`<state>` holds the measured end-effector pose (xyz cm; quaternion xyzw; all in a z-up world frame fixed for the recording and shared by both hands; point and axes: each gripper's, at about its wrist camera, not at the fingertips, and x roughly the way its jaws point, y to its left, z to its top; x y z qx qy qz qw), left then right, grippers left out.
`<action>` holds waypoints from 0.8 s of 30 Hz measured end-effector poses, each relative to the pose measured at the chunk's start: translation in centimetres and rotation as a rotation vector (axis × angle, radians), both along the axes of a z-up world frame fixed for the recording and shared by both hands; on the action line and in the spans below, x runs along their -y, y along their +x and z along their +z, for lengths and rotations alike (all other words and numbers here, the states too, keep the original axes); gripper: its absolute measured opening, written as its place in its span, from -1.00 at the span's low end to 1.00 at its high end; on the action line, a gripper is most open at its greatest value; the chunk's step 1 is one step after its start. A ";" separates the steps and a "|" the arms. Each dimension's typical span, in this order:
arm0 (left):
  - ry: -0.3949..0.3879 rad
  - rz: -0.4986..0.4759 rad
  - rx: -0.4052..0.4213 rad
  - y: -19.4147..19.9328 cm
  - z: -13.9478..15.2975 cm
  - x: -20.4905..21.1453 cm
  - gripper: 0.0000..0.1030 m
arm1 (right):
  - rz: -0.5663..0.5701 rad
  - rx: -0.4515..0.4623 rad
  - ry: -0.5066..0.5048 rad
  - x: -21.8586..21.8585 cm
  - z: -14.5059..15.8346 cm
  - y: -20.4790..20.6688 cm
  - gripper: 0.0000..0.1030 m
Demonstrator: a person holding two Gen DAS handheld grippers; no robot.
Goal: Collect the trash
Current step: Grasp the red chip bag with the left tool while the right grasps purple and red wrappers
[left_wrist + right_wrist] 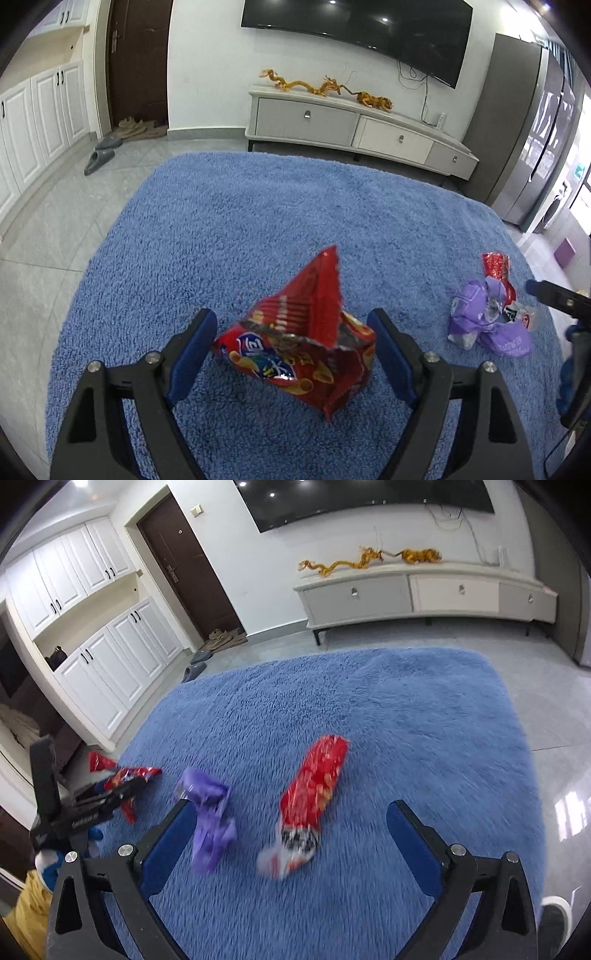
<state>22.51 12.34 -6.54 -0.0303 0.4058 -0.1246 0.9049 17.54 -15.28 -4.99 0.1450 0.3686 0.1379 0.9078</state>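
Observation:
A torn red chip bag stands on the blue shaggy rug, between the fingers of my left gripper. The jaws are open, with the blue pads at the bag's two sides. My right gripper is open over the rug, with a red and white wrapper between its fingers and a crumpled purple wrapper beside its left finger. In the left wrist view the purple wrapper and the red wrapper lie at right, near the right gripper's fingertip.
The rug lies on grey tile floor. A low TV cabinet stands beyond it under a wall TV. White cupboards and grey slippers are at left. A fridge is at right. Something yellow shows at lower left.

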 end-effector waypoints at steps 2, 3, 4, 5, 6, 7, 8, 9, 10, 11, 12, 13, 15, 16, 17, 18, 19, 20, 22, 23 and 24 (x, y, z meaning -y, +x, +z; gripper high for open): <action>-0.021 0.000 -0.014 0.3 -0.2 -0.3 0.60 | 0.044 -0.011 0.043 0.1 -0.6 1.2 1.00; -0.035 0.001 -0.020 0.4 -0.3 -0.5 0.60 | 0.070 -0.013 0.068 0.0 -0.8 1.7 1.00; -0.044 0.002 -0.023 0.5 -0.3 -0.7 0.60 | 0.104 -0.019 0.100 -0.2 -1.3 2.2 1.00; -0.053 0.003 -0.026 0.5 -0.3 -0.9 0.60 | 0.127 -0.024 0.122 -0.2 -1.5 2.4 1.00; -0.062 0.003 -0.029 0.5 -0.4 -1.0 0.60 | 0.150 -0.026 0.139 -0.3 -1.7 2.7 1.00; -0.068 0.002 -0.031 0.5 -0.4 -1.1 0.60 | 0.179 -0.022 0.153 -0.5 -1.8 2.8 1.00; -0.071 -0.001 -0.034 0.6 -0.4 -1.1 0.60 | 0.214 -0.017 0.165 -0.8 -1.8 2.8 1.00; -0.072 -0.004 -0.034 0.5 -0.4 -1.0 0.60 | 0.244 -0.013 0.176 -1.1 -1.7 2.8 1.00; -0.072 -0.008 -0.034 0.5 -0.4 -1.0 0.60 | 0.270 -0.008 0.185 -1.4 -1.6 2.7 1.00; -0.068 -0.013 -0.034 0.5 -0.4 -0.8 0.60 | 0.288 -0.005 0.186 -1.8 -1.4 2.5 1.00; -0.063 -0.019 -0.033 0.4 -0.4 -0.7 0.60 | 0.301 -0.003 0.177 -2.1 -1.3 2.5 1.00; -0.059 -0.022 -0.032 0.5 -0.3 -0.5 0.60 | 0.310 -0.002 0.141 -2.8 -1.2 2.3 1.00; -0.038 -0.032 -0.028 0.3 -0.3 -0.1 0.58 | 0.310 -0.004 0.092 -3.8 -1.3 2.3 1.00; -0.028 -0.035 -0.027 0.3 -0.3 0.0 0.56 | 0.307 -0.005 0.067 -4.4 -1.3 2.3 1.00; -0.015 -0.038 -0.026 0.3 -0.3 0.3 0.52 | 0.294 -0.005 0.039 -4.9 -1.4 2.1 1.00; -0.007 -0.038 -0.026 0.3 -0.3 0.4 0.47 | 0.282 -0.012 0.017 -5.4 -1.4 2.2 1.00; -0.001 -0.039 -0.024 0.2 -0.3 0.6 0.45 | 0.275 -0.021 -0.008 -6.0 -1.6 2.3 1.00; 0.004 -0.040 -0.023 0.2 -0.3 0.7 0.42 | 0.260 -0.021 -0.040 -6.5 -1.7 2.3 1.00; 0.003 -0.041 -0.020 0.1 -0.3 0.8 0.39 | 0.235 -0.025 -0.065 -7.3 -1.6 2.4 1.00; 0.004 -0.040 -0.019 0.0 -0.3 0.8 0.33 | 0.226 -0.026 -0.069 -7.5 -1.6 2.4 1.00; 0.004 -0.039 -0.019 0.0 -0.3 0.8 0.29 | 0.216 -0.026 -0.075 -7.8 -1.7 2.5 0.94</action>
